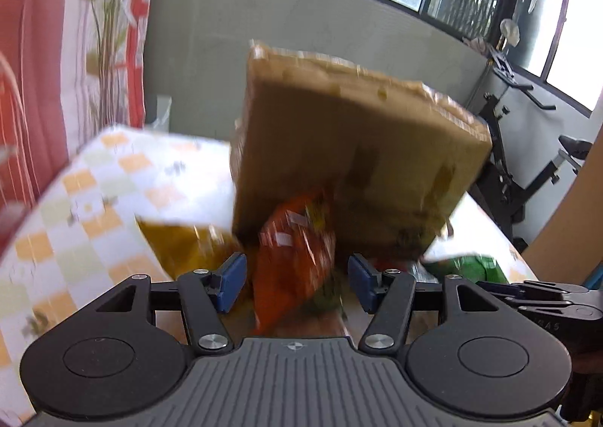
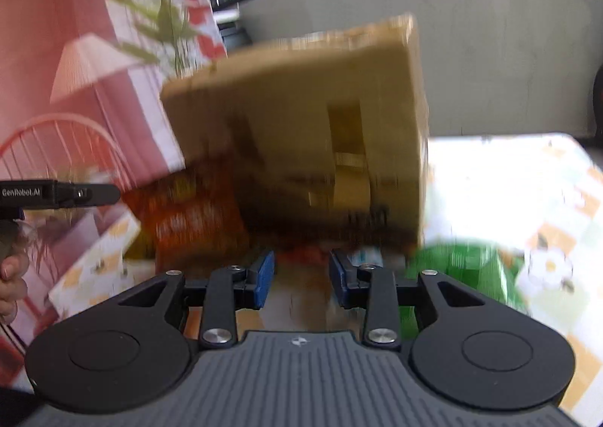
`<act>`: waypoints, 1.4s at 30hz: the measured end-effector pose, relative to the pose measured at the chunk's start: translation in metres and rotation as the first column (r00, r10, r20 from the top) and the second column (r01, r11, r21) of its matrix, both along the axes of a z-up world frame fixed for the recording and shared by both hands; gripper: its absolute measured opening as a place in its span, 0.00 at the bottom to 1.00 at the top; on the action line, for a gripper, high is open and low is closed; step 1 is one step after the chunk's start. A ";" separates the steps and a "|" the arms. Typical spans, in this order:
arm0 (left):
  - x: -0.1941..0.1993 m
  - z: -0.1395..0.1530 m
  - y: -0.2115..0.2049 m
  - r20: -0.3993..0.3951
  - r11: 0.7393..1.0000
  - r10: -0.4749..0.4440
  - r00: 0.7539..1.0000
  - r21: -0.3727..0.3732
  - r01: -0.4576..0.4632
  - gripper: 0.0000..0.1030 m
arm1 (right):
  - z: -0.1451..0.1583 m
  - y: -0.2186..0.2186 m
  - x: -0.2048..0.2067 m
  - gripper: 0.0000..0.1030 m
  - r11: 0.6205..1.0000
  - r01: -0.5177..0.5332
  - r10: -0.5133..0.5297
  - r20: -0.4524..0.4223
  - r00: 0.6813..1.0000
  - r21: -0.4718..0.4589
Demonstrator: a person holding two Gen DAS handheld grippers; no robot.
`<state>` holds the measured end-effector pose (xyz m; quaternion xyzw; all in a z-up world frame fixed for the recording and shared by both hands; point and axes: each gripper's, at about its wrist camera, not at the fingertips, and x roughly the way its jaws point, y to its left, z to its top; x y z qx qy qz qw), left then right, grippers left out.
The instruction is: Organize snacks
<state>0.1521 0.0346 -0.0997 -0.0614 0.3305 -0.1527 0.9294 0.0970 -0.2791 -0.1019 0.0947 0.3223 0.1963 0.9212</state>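
Snacks are lying in a loose heap on the checked yellow-and-white tablecloth (image 1: 94, 201), pressed up against the near face of a brown cardboard box (image 1: 350, 148) standing at mid-table; box is likely the bin they are going into, though its opening is not showing from either wrist view.

Left gripper (image 1: 297, 285) is hanging just above the heap with its blue pads spread; an orange crinkly snack packet (image 1: 297, 261) is sitting between them, leaning against the box, but neither pad is pressing it, so nothing is being held; looks like it is lining up for that packet.

Right gripper (image 2: 301, 280) is sitting narrower, pads apart with only blurred clutter beyond the gap; nothing pinched there either.

Yellow-olive packet (image 1: 181, 246) is lying to the left of the orange one; green glossy packet (image 2: 467, 268) is lying to the right, near the box's right corner.

Hard to read: both views are badly smeared; packet labels are illegible; the small red and white items at the box foot are not identifiable; box contents are hidden; a person's fingertips (image 2: 11, 268) are cut off at the left edge of the right view.
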 end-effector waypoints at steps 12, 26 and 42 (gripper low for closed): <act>-0.008 -0.032 -0.016 -0.078 0.998 -0.044 0.996 0.029 0.047 0.60 | -0.039 0.004 -0.022 0.51 0.978 -0.062 0.024 -0.186 0.982 -0.200; -0.012 -0.040 -0.015 -0.108 0.999 -0.034 0.994 0.011 0.035 0.60 | -0.052 0.036 -0.012 0.73 0.929 -0.146 0.083 -0.191 0.978 -0.340; -0.010 -0.045 -0.016 -0.127 1.000 -0.024 0.992 -0.001 0.024 0.60 | -0.054 0.047 0.025 0.87 0.936 -0.157 0.095 -0.203 0.974 -0.315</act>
